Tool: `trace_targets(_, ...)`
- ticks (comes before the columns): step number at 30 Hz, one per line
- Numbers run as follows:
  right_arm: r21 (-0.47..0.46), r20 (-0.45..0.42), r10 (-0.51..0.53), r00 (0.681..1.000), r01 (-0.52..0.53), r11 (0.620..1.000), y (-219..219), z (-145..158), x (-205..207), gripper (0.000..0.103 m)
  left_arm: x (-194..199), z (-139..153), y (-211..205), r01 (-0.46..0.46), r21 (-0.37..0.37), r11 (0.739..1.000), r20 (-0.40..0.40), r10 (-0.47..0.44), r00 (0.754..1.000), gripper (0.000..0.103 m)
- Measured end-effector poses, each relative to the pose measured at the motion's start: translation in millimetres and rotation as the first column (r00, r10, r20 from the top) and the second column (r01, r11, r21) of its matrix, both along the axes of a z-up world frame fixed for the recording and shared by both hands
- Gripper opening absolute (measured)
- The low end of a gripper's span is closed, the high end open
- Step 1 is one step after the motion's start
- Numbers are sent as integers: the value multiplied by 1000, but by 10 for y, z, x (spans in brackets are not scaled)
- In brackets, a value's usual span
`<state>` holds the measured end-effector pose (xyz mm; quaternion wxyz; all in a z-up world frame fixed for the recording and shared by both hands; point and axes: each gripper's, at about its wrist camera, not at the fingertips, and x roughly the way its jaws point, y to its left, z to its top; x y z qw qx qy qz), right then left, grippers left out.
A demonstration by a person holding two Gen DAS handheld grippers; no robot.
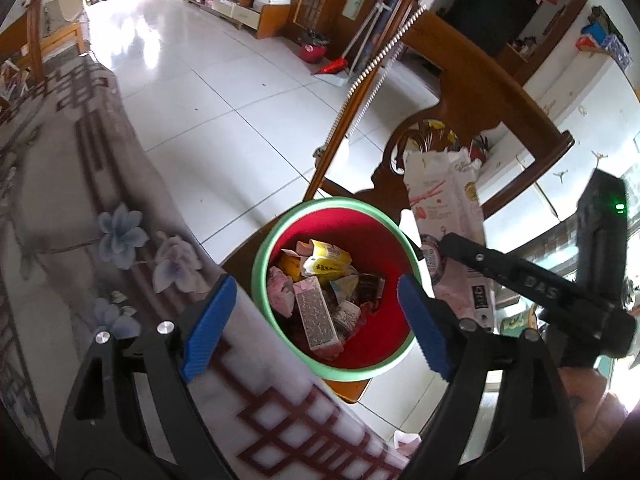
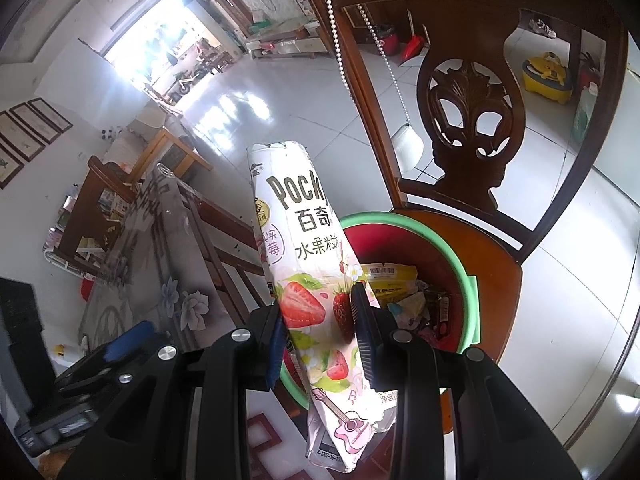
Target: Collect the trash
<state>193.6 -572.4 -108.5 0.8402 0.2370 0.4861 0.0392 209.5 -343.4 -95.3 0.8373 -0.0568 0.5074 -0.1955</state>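
Observation:
A red bin with a green rim (image 1: pixel 264 252) stands on a wooden chair seat and holds several crushed cartons and wrappers (image 1: pixel 316 308). My left gripper (image 1: pixel 316 320) is open and empty, hovering over the bin by the table's edge. My right gripper (image 2: pixel 320 328) is shut on a white Pocky strawberry box (image 2: pixel 300 232) and holds it upright just above the bin's near rim (image 2: pixel 466 280). In the left wrist view the box (image 1: pixel 444 200) and the right gripper (image 1: pixel 452 246) show at the bin's right side.
A table with a flowered cloth (image 1: pixel 80 220) lies to the left of the bin. The carved wooden chair back (image 2: pixel 472 100) rises behind the bin. A bead cord (image 2: pixel 340 40) hangs near the chair. A white tiled floor (image 1: pixel 224 92) spreads beyond.

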Motion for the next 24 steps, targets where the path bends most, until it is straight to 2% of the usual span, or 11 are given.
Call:
trace_targets(3,-9,-2,1,1000,-1,1000,50,-23,24,32,-85,104,134,-28,5,1000,33,28,999,86)
trace_targets(5,-14,-7,-3,1000,3,1000,99,-52,42,43,-138,170,233,-48,5,999,50,47,998,89)
trace_targets(7,-28,-2,-6,1000,6,1000,160,-56,39,48,-199,237,350,-71,1,997,70,71,995,91)
trace_targets(9,-49,5,-5,1000,5,999,221,-38,29,59,-275,311,509,-104,-7,995,93,104,990,93)
trace_targets(13,-85,44,8,999,-4,996,438,74,-60,62,-398,423,810,-152,-22,988,128,153,980,95)
trace_targets(15,-108,77,36,996,-28,994,608,171,-113,66,-496,490,994,-174,-29,984,158,177,971,95)
trace_targets(18,-159,161,98,982,-73,985,979,396,-241,78,-653,596,1282,-217,-31,976,211,219,953,97)
trace_targets(23,-228,319,190,928,-119,966,1713,805,-519,96,-940,777,1847,-300,-57,952,261,304,916,98)
trace_targets(24,-243,348,204,915,-122,962,1839,872,-571,96,-996,804,1940,-316,-68,946,270,323,907,98)
